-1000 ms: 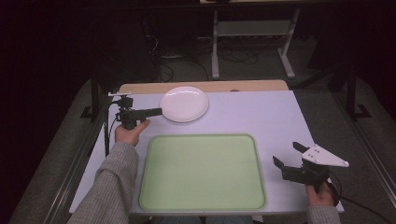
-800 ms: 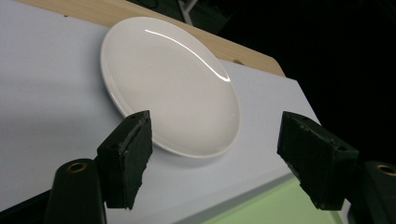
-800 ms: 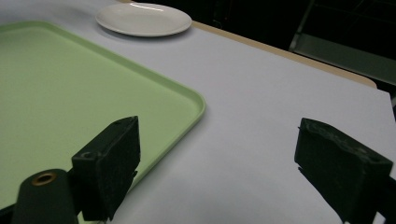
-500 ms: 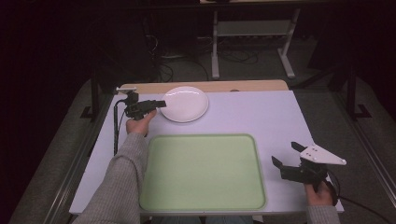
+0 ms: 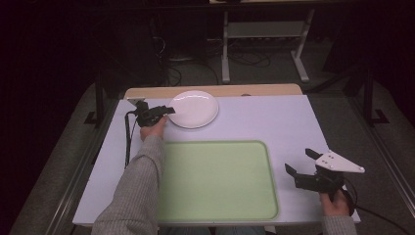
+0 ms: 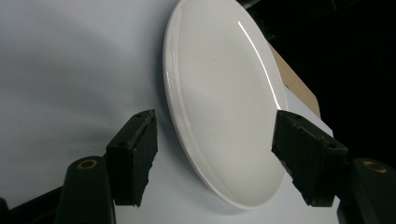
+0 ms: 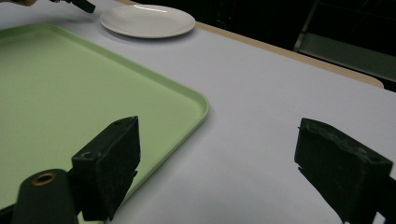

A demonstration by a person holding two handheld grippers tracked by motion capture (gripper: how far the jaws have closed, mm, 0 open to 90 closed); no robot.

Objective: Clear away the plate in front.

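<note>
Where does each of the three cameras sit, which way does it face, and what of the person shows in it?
High view: above the person's side, looking forward and down on the table; both forearms, left gripper, right gripper.
Left gripper view: rides the left gripper, facing the white plate between open jaws.
Right gripper view: rides the right gripper, looking across the green tray toward the plate; open jaws.
All three share the plate.

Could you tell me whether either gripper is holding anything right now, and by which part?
Nothing is held. The left gripper is open around the white plate's edge; the right gripper is open.
</note>
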